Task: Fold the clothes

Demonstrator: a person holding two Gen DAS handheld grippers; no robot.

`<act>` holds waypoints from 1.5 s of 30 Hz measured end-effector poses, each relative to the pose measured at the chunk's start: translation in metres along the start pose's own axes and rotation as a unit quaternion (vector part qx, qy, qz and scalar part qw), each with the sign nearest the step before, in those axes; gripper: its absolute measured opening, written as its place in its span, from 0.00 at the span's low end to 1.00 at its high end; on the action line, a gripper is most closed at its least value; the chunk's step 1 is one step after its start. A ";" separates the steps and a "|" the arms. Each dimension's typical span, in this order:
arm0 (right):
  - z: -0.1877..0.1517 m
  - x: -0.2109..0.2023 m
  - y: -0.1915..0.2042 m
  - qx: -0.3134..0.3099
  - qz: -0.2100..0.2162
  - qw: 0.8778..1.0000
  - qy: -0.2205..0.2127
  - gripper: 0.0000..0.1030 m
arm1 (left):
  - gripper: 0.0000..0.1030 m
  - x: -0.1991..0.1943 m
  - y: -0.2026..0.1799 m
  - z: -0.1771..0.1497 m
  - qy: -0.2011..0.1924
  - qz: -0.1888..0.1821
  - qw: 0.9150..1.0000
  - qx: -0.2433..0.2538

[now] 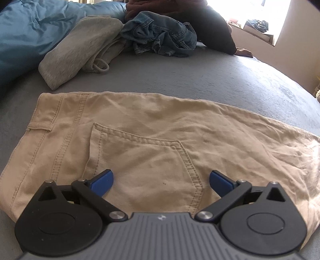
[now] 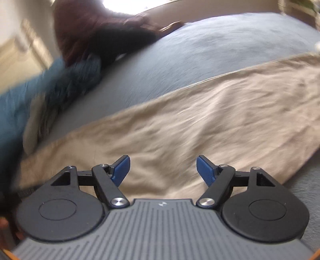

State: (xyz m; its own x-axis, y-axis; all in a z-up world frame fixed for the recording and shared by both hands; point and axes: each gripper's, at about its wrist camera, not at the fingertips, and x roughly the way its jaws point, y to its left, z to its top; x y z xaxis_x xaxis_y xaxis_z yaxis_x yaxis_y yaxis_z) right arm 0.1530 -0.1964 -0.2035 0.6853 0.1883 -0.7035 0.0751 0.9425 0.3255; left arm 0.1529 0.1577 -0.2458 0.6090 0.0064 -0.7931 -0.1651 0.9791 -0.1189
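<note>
Beige trousers [image 1: 152,128] lie flat on the grey bed, folded lengthwise, waistband at the left and a back pocket [image 1: 140,152] facing up. My left gripper [image 1: 161,182] hovers open over the pocket area, nothing between its blue fingers [image 1: 102,182]. In the right wrist view the trouser leg [image 2: 200,112] stretches toward the upper right. My right gripper [image 2: 163,170] stands open just above the leg's near part, its blue pads empty. That view is blurred by motion.
A folded grey garment [image 1: 80,50] and a crumpled pile of denim [image 1: 160,34] sit at the back of the bed [image 1: 220,80], beside a blue duvet [image 1: 26,30]. A person [image 1: 216,26] in dark clothes leans on the bed's far edge. A bright window [image 1: 260,12] lies behind.
</note>
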 end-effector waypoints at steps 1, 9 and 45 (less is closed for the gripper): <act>0.002 -0.002 -0.007 0.010 -0.005 1.000 -0.005 0.71 | 1.00 0.000 -0.001 0.000 0.000 0.001 1.000 0.003; 0.019 -0.022 -0.059 0.085 -0.042 0.994 -0.044 0.71 | 1.00 0.001 -0.010 0.006 0.017 0.027 0.999 0.005; -0.013 0.043 0.025 -0.143 -0.076 0.986 0.049 0.99 | 1.00 0.012 -0.068 -0.001 0.033 0.057 0.996 0.057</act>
State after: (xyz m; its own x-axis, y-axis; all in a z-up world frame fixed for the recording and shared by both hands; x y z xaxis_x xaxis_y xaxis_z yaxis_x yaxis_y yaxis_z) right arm 0.1750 -0.1610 -0.2343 0.6076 0.0525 -0.7925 -0.0452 0.9985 0.0315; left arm 0.1709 0.0909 -0.2475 0.5379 0.1083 -0.8360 -0.1375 0.9897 0.0398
